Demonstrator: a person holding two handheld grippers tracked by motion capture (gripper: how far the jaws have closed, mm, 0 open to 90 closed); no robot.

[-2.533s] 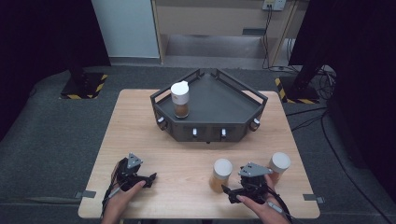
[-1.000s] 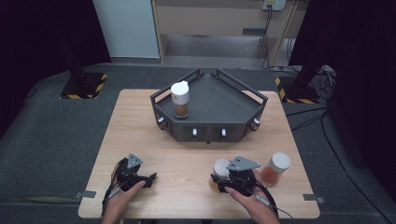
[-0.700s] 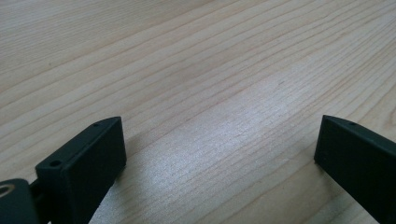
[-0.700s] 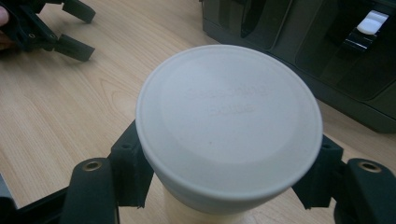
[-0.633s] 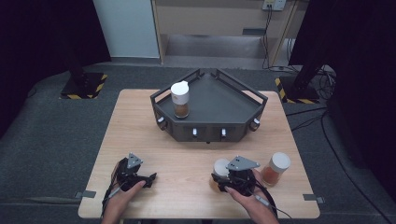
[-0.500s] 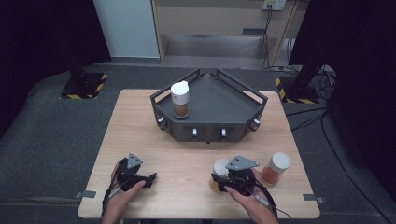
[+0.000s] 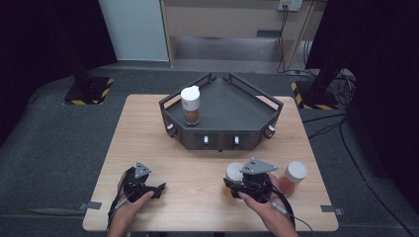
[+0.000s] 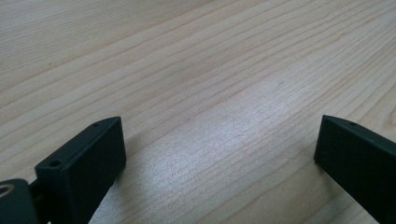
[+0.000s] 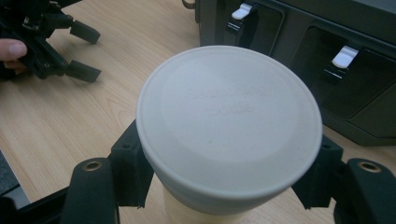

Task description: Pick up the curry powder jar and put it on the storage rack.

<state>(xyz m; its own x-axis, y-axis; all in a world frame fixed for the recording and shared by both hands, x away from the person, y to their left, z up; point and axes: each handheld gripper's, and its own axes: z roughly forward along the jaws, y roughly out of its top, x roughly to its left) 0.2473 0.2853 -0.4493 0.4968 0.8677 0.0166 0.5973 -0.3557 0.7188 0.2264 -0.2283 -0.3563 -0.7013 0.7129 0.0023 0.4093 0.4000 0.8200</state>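
Note:
A jar with a white lid (image 9: 229, 121) and pale contents stands between my right gripper's (image 9: 229, 189) black jaws, which press on its sides just under the lid. From above, this jar (image 7: 234, 172) is at the table's front right with the right gripper (image 7: 232, 183) shut on it. A second white-lidded jar (image 7: 294, 176) of brown contents stands just to its right. A third jar (image 7: 190, 104) sits upright in the left part of the dark tray (image 7: 247, 106). My left gripper (image 7: 159, 188) rests at the front left, jaws wide open (image 8: 219, 149) over bare wood.
The dark angular tray has white latches (image 9: 344, 56) on its front wall, facing the held jar. The wooden table (image 7: 148, 138) ends close behind both hands. In the right gripper view, the left gripper (image 9: 86, 52) lies across the table in a person's hand.
My right gripper has moved left from between the two front jars onto the left one and closed on it. The left gripper has not moved.

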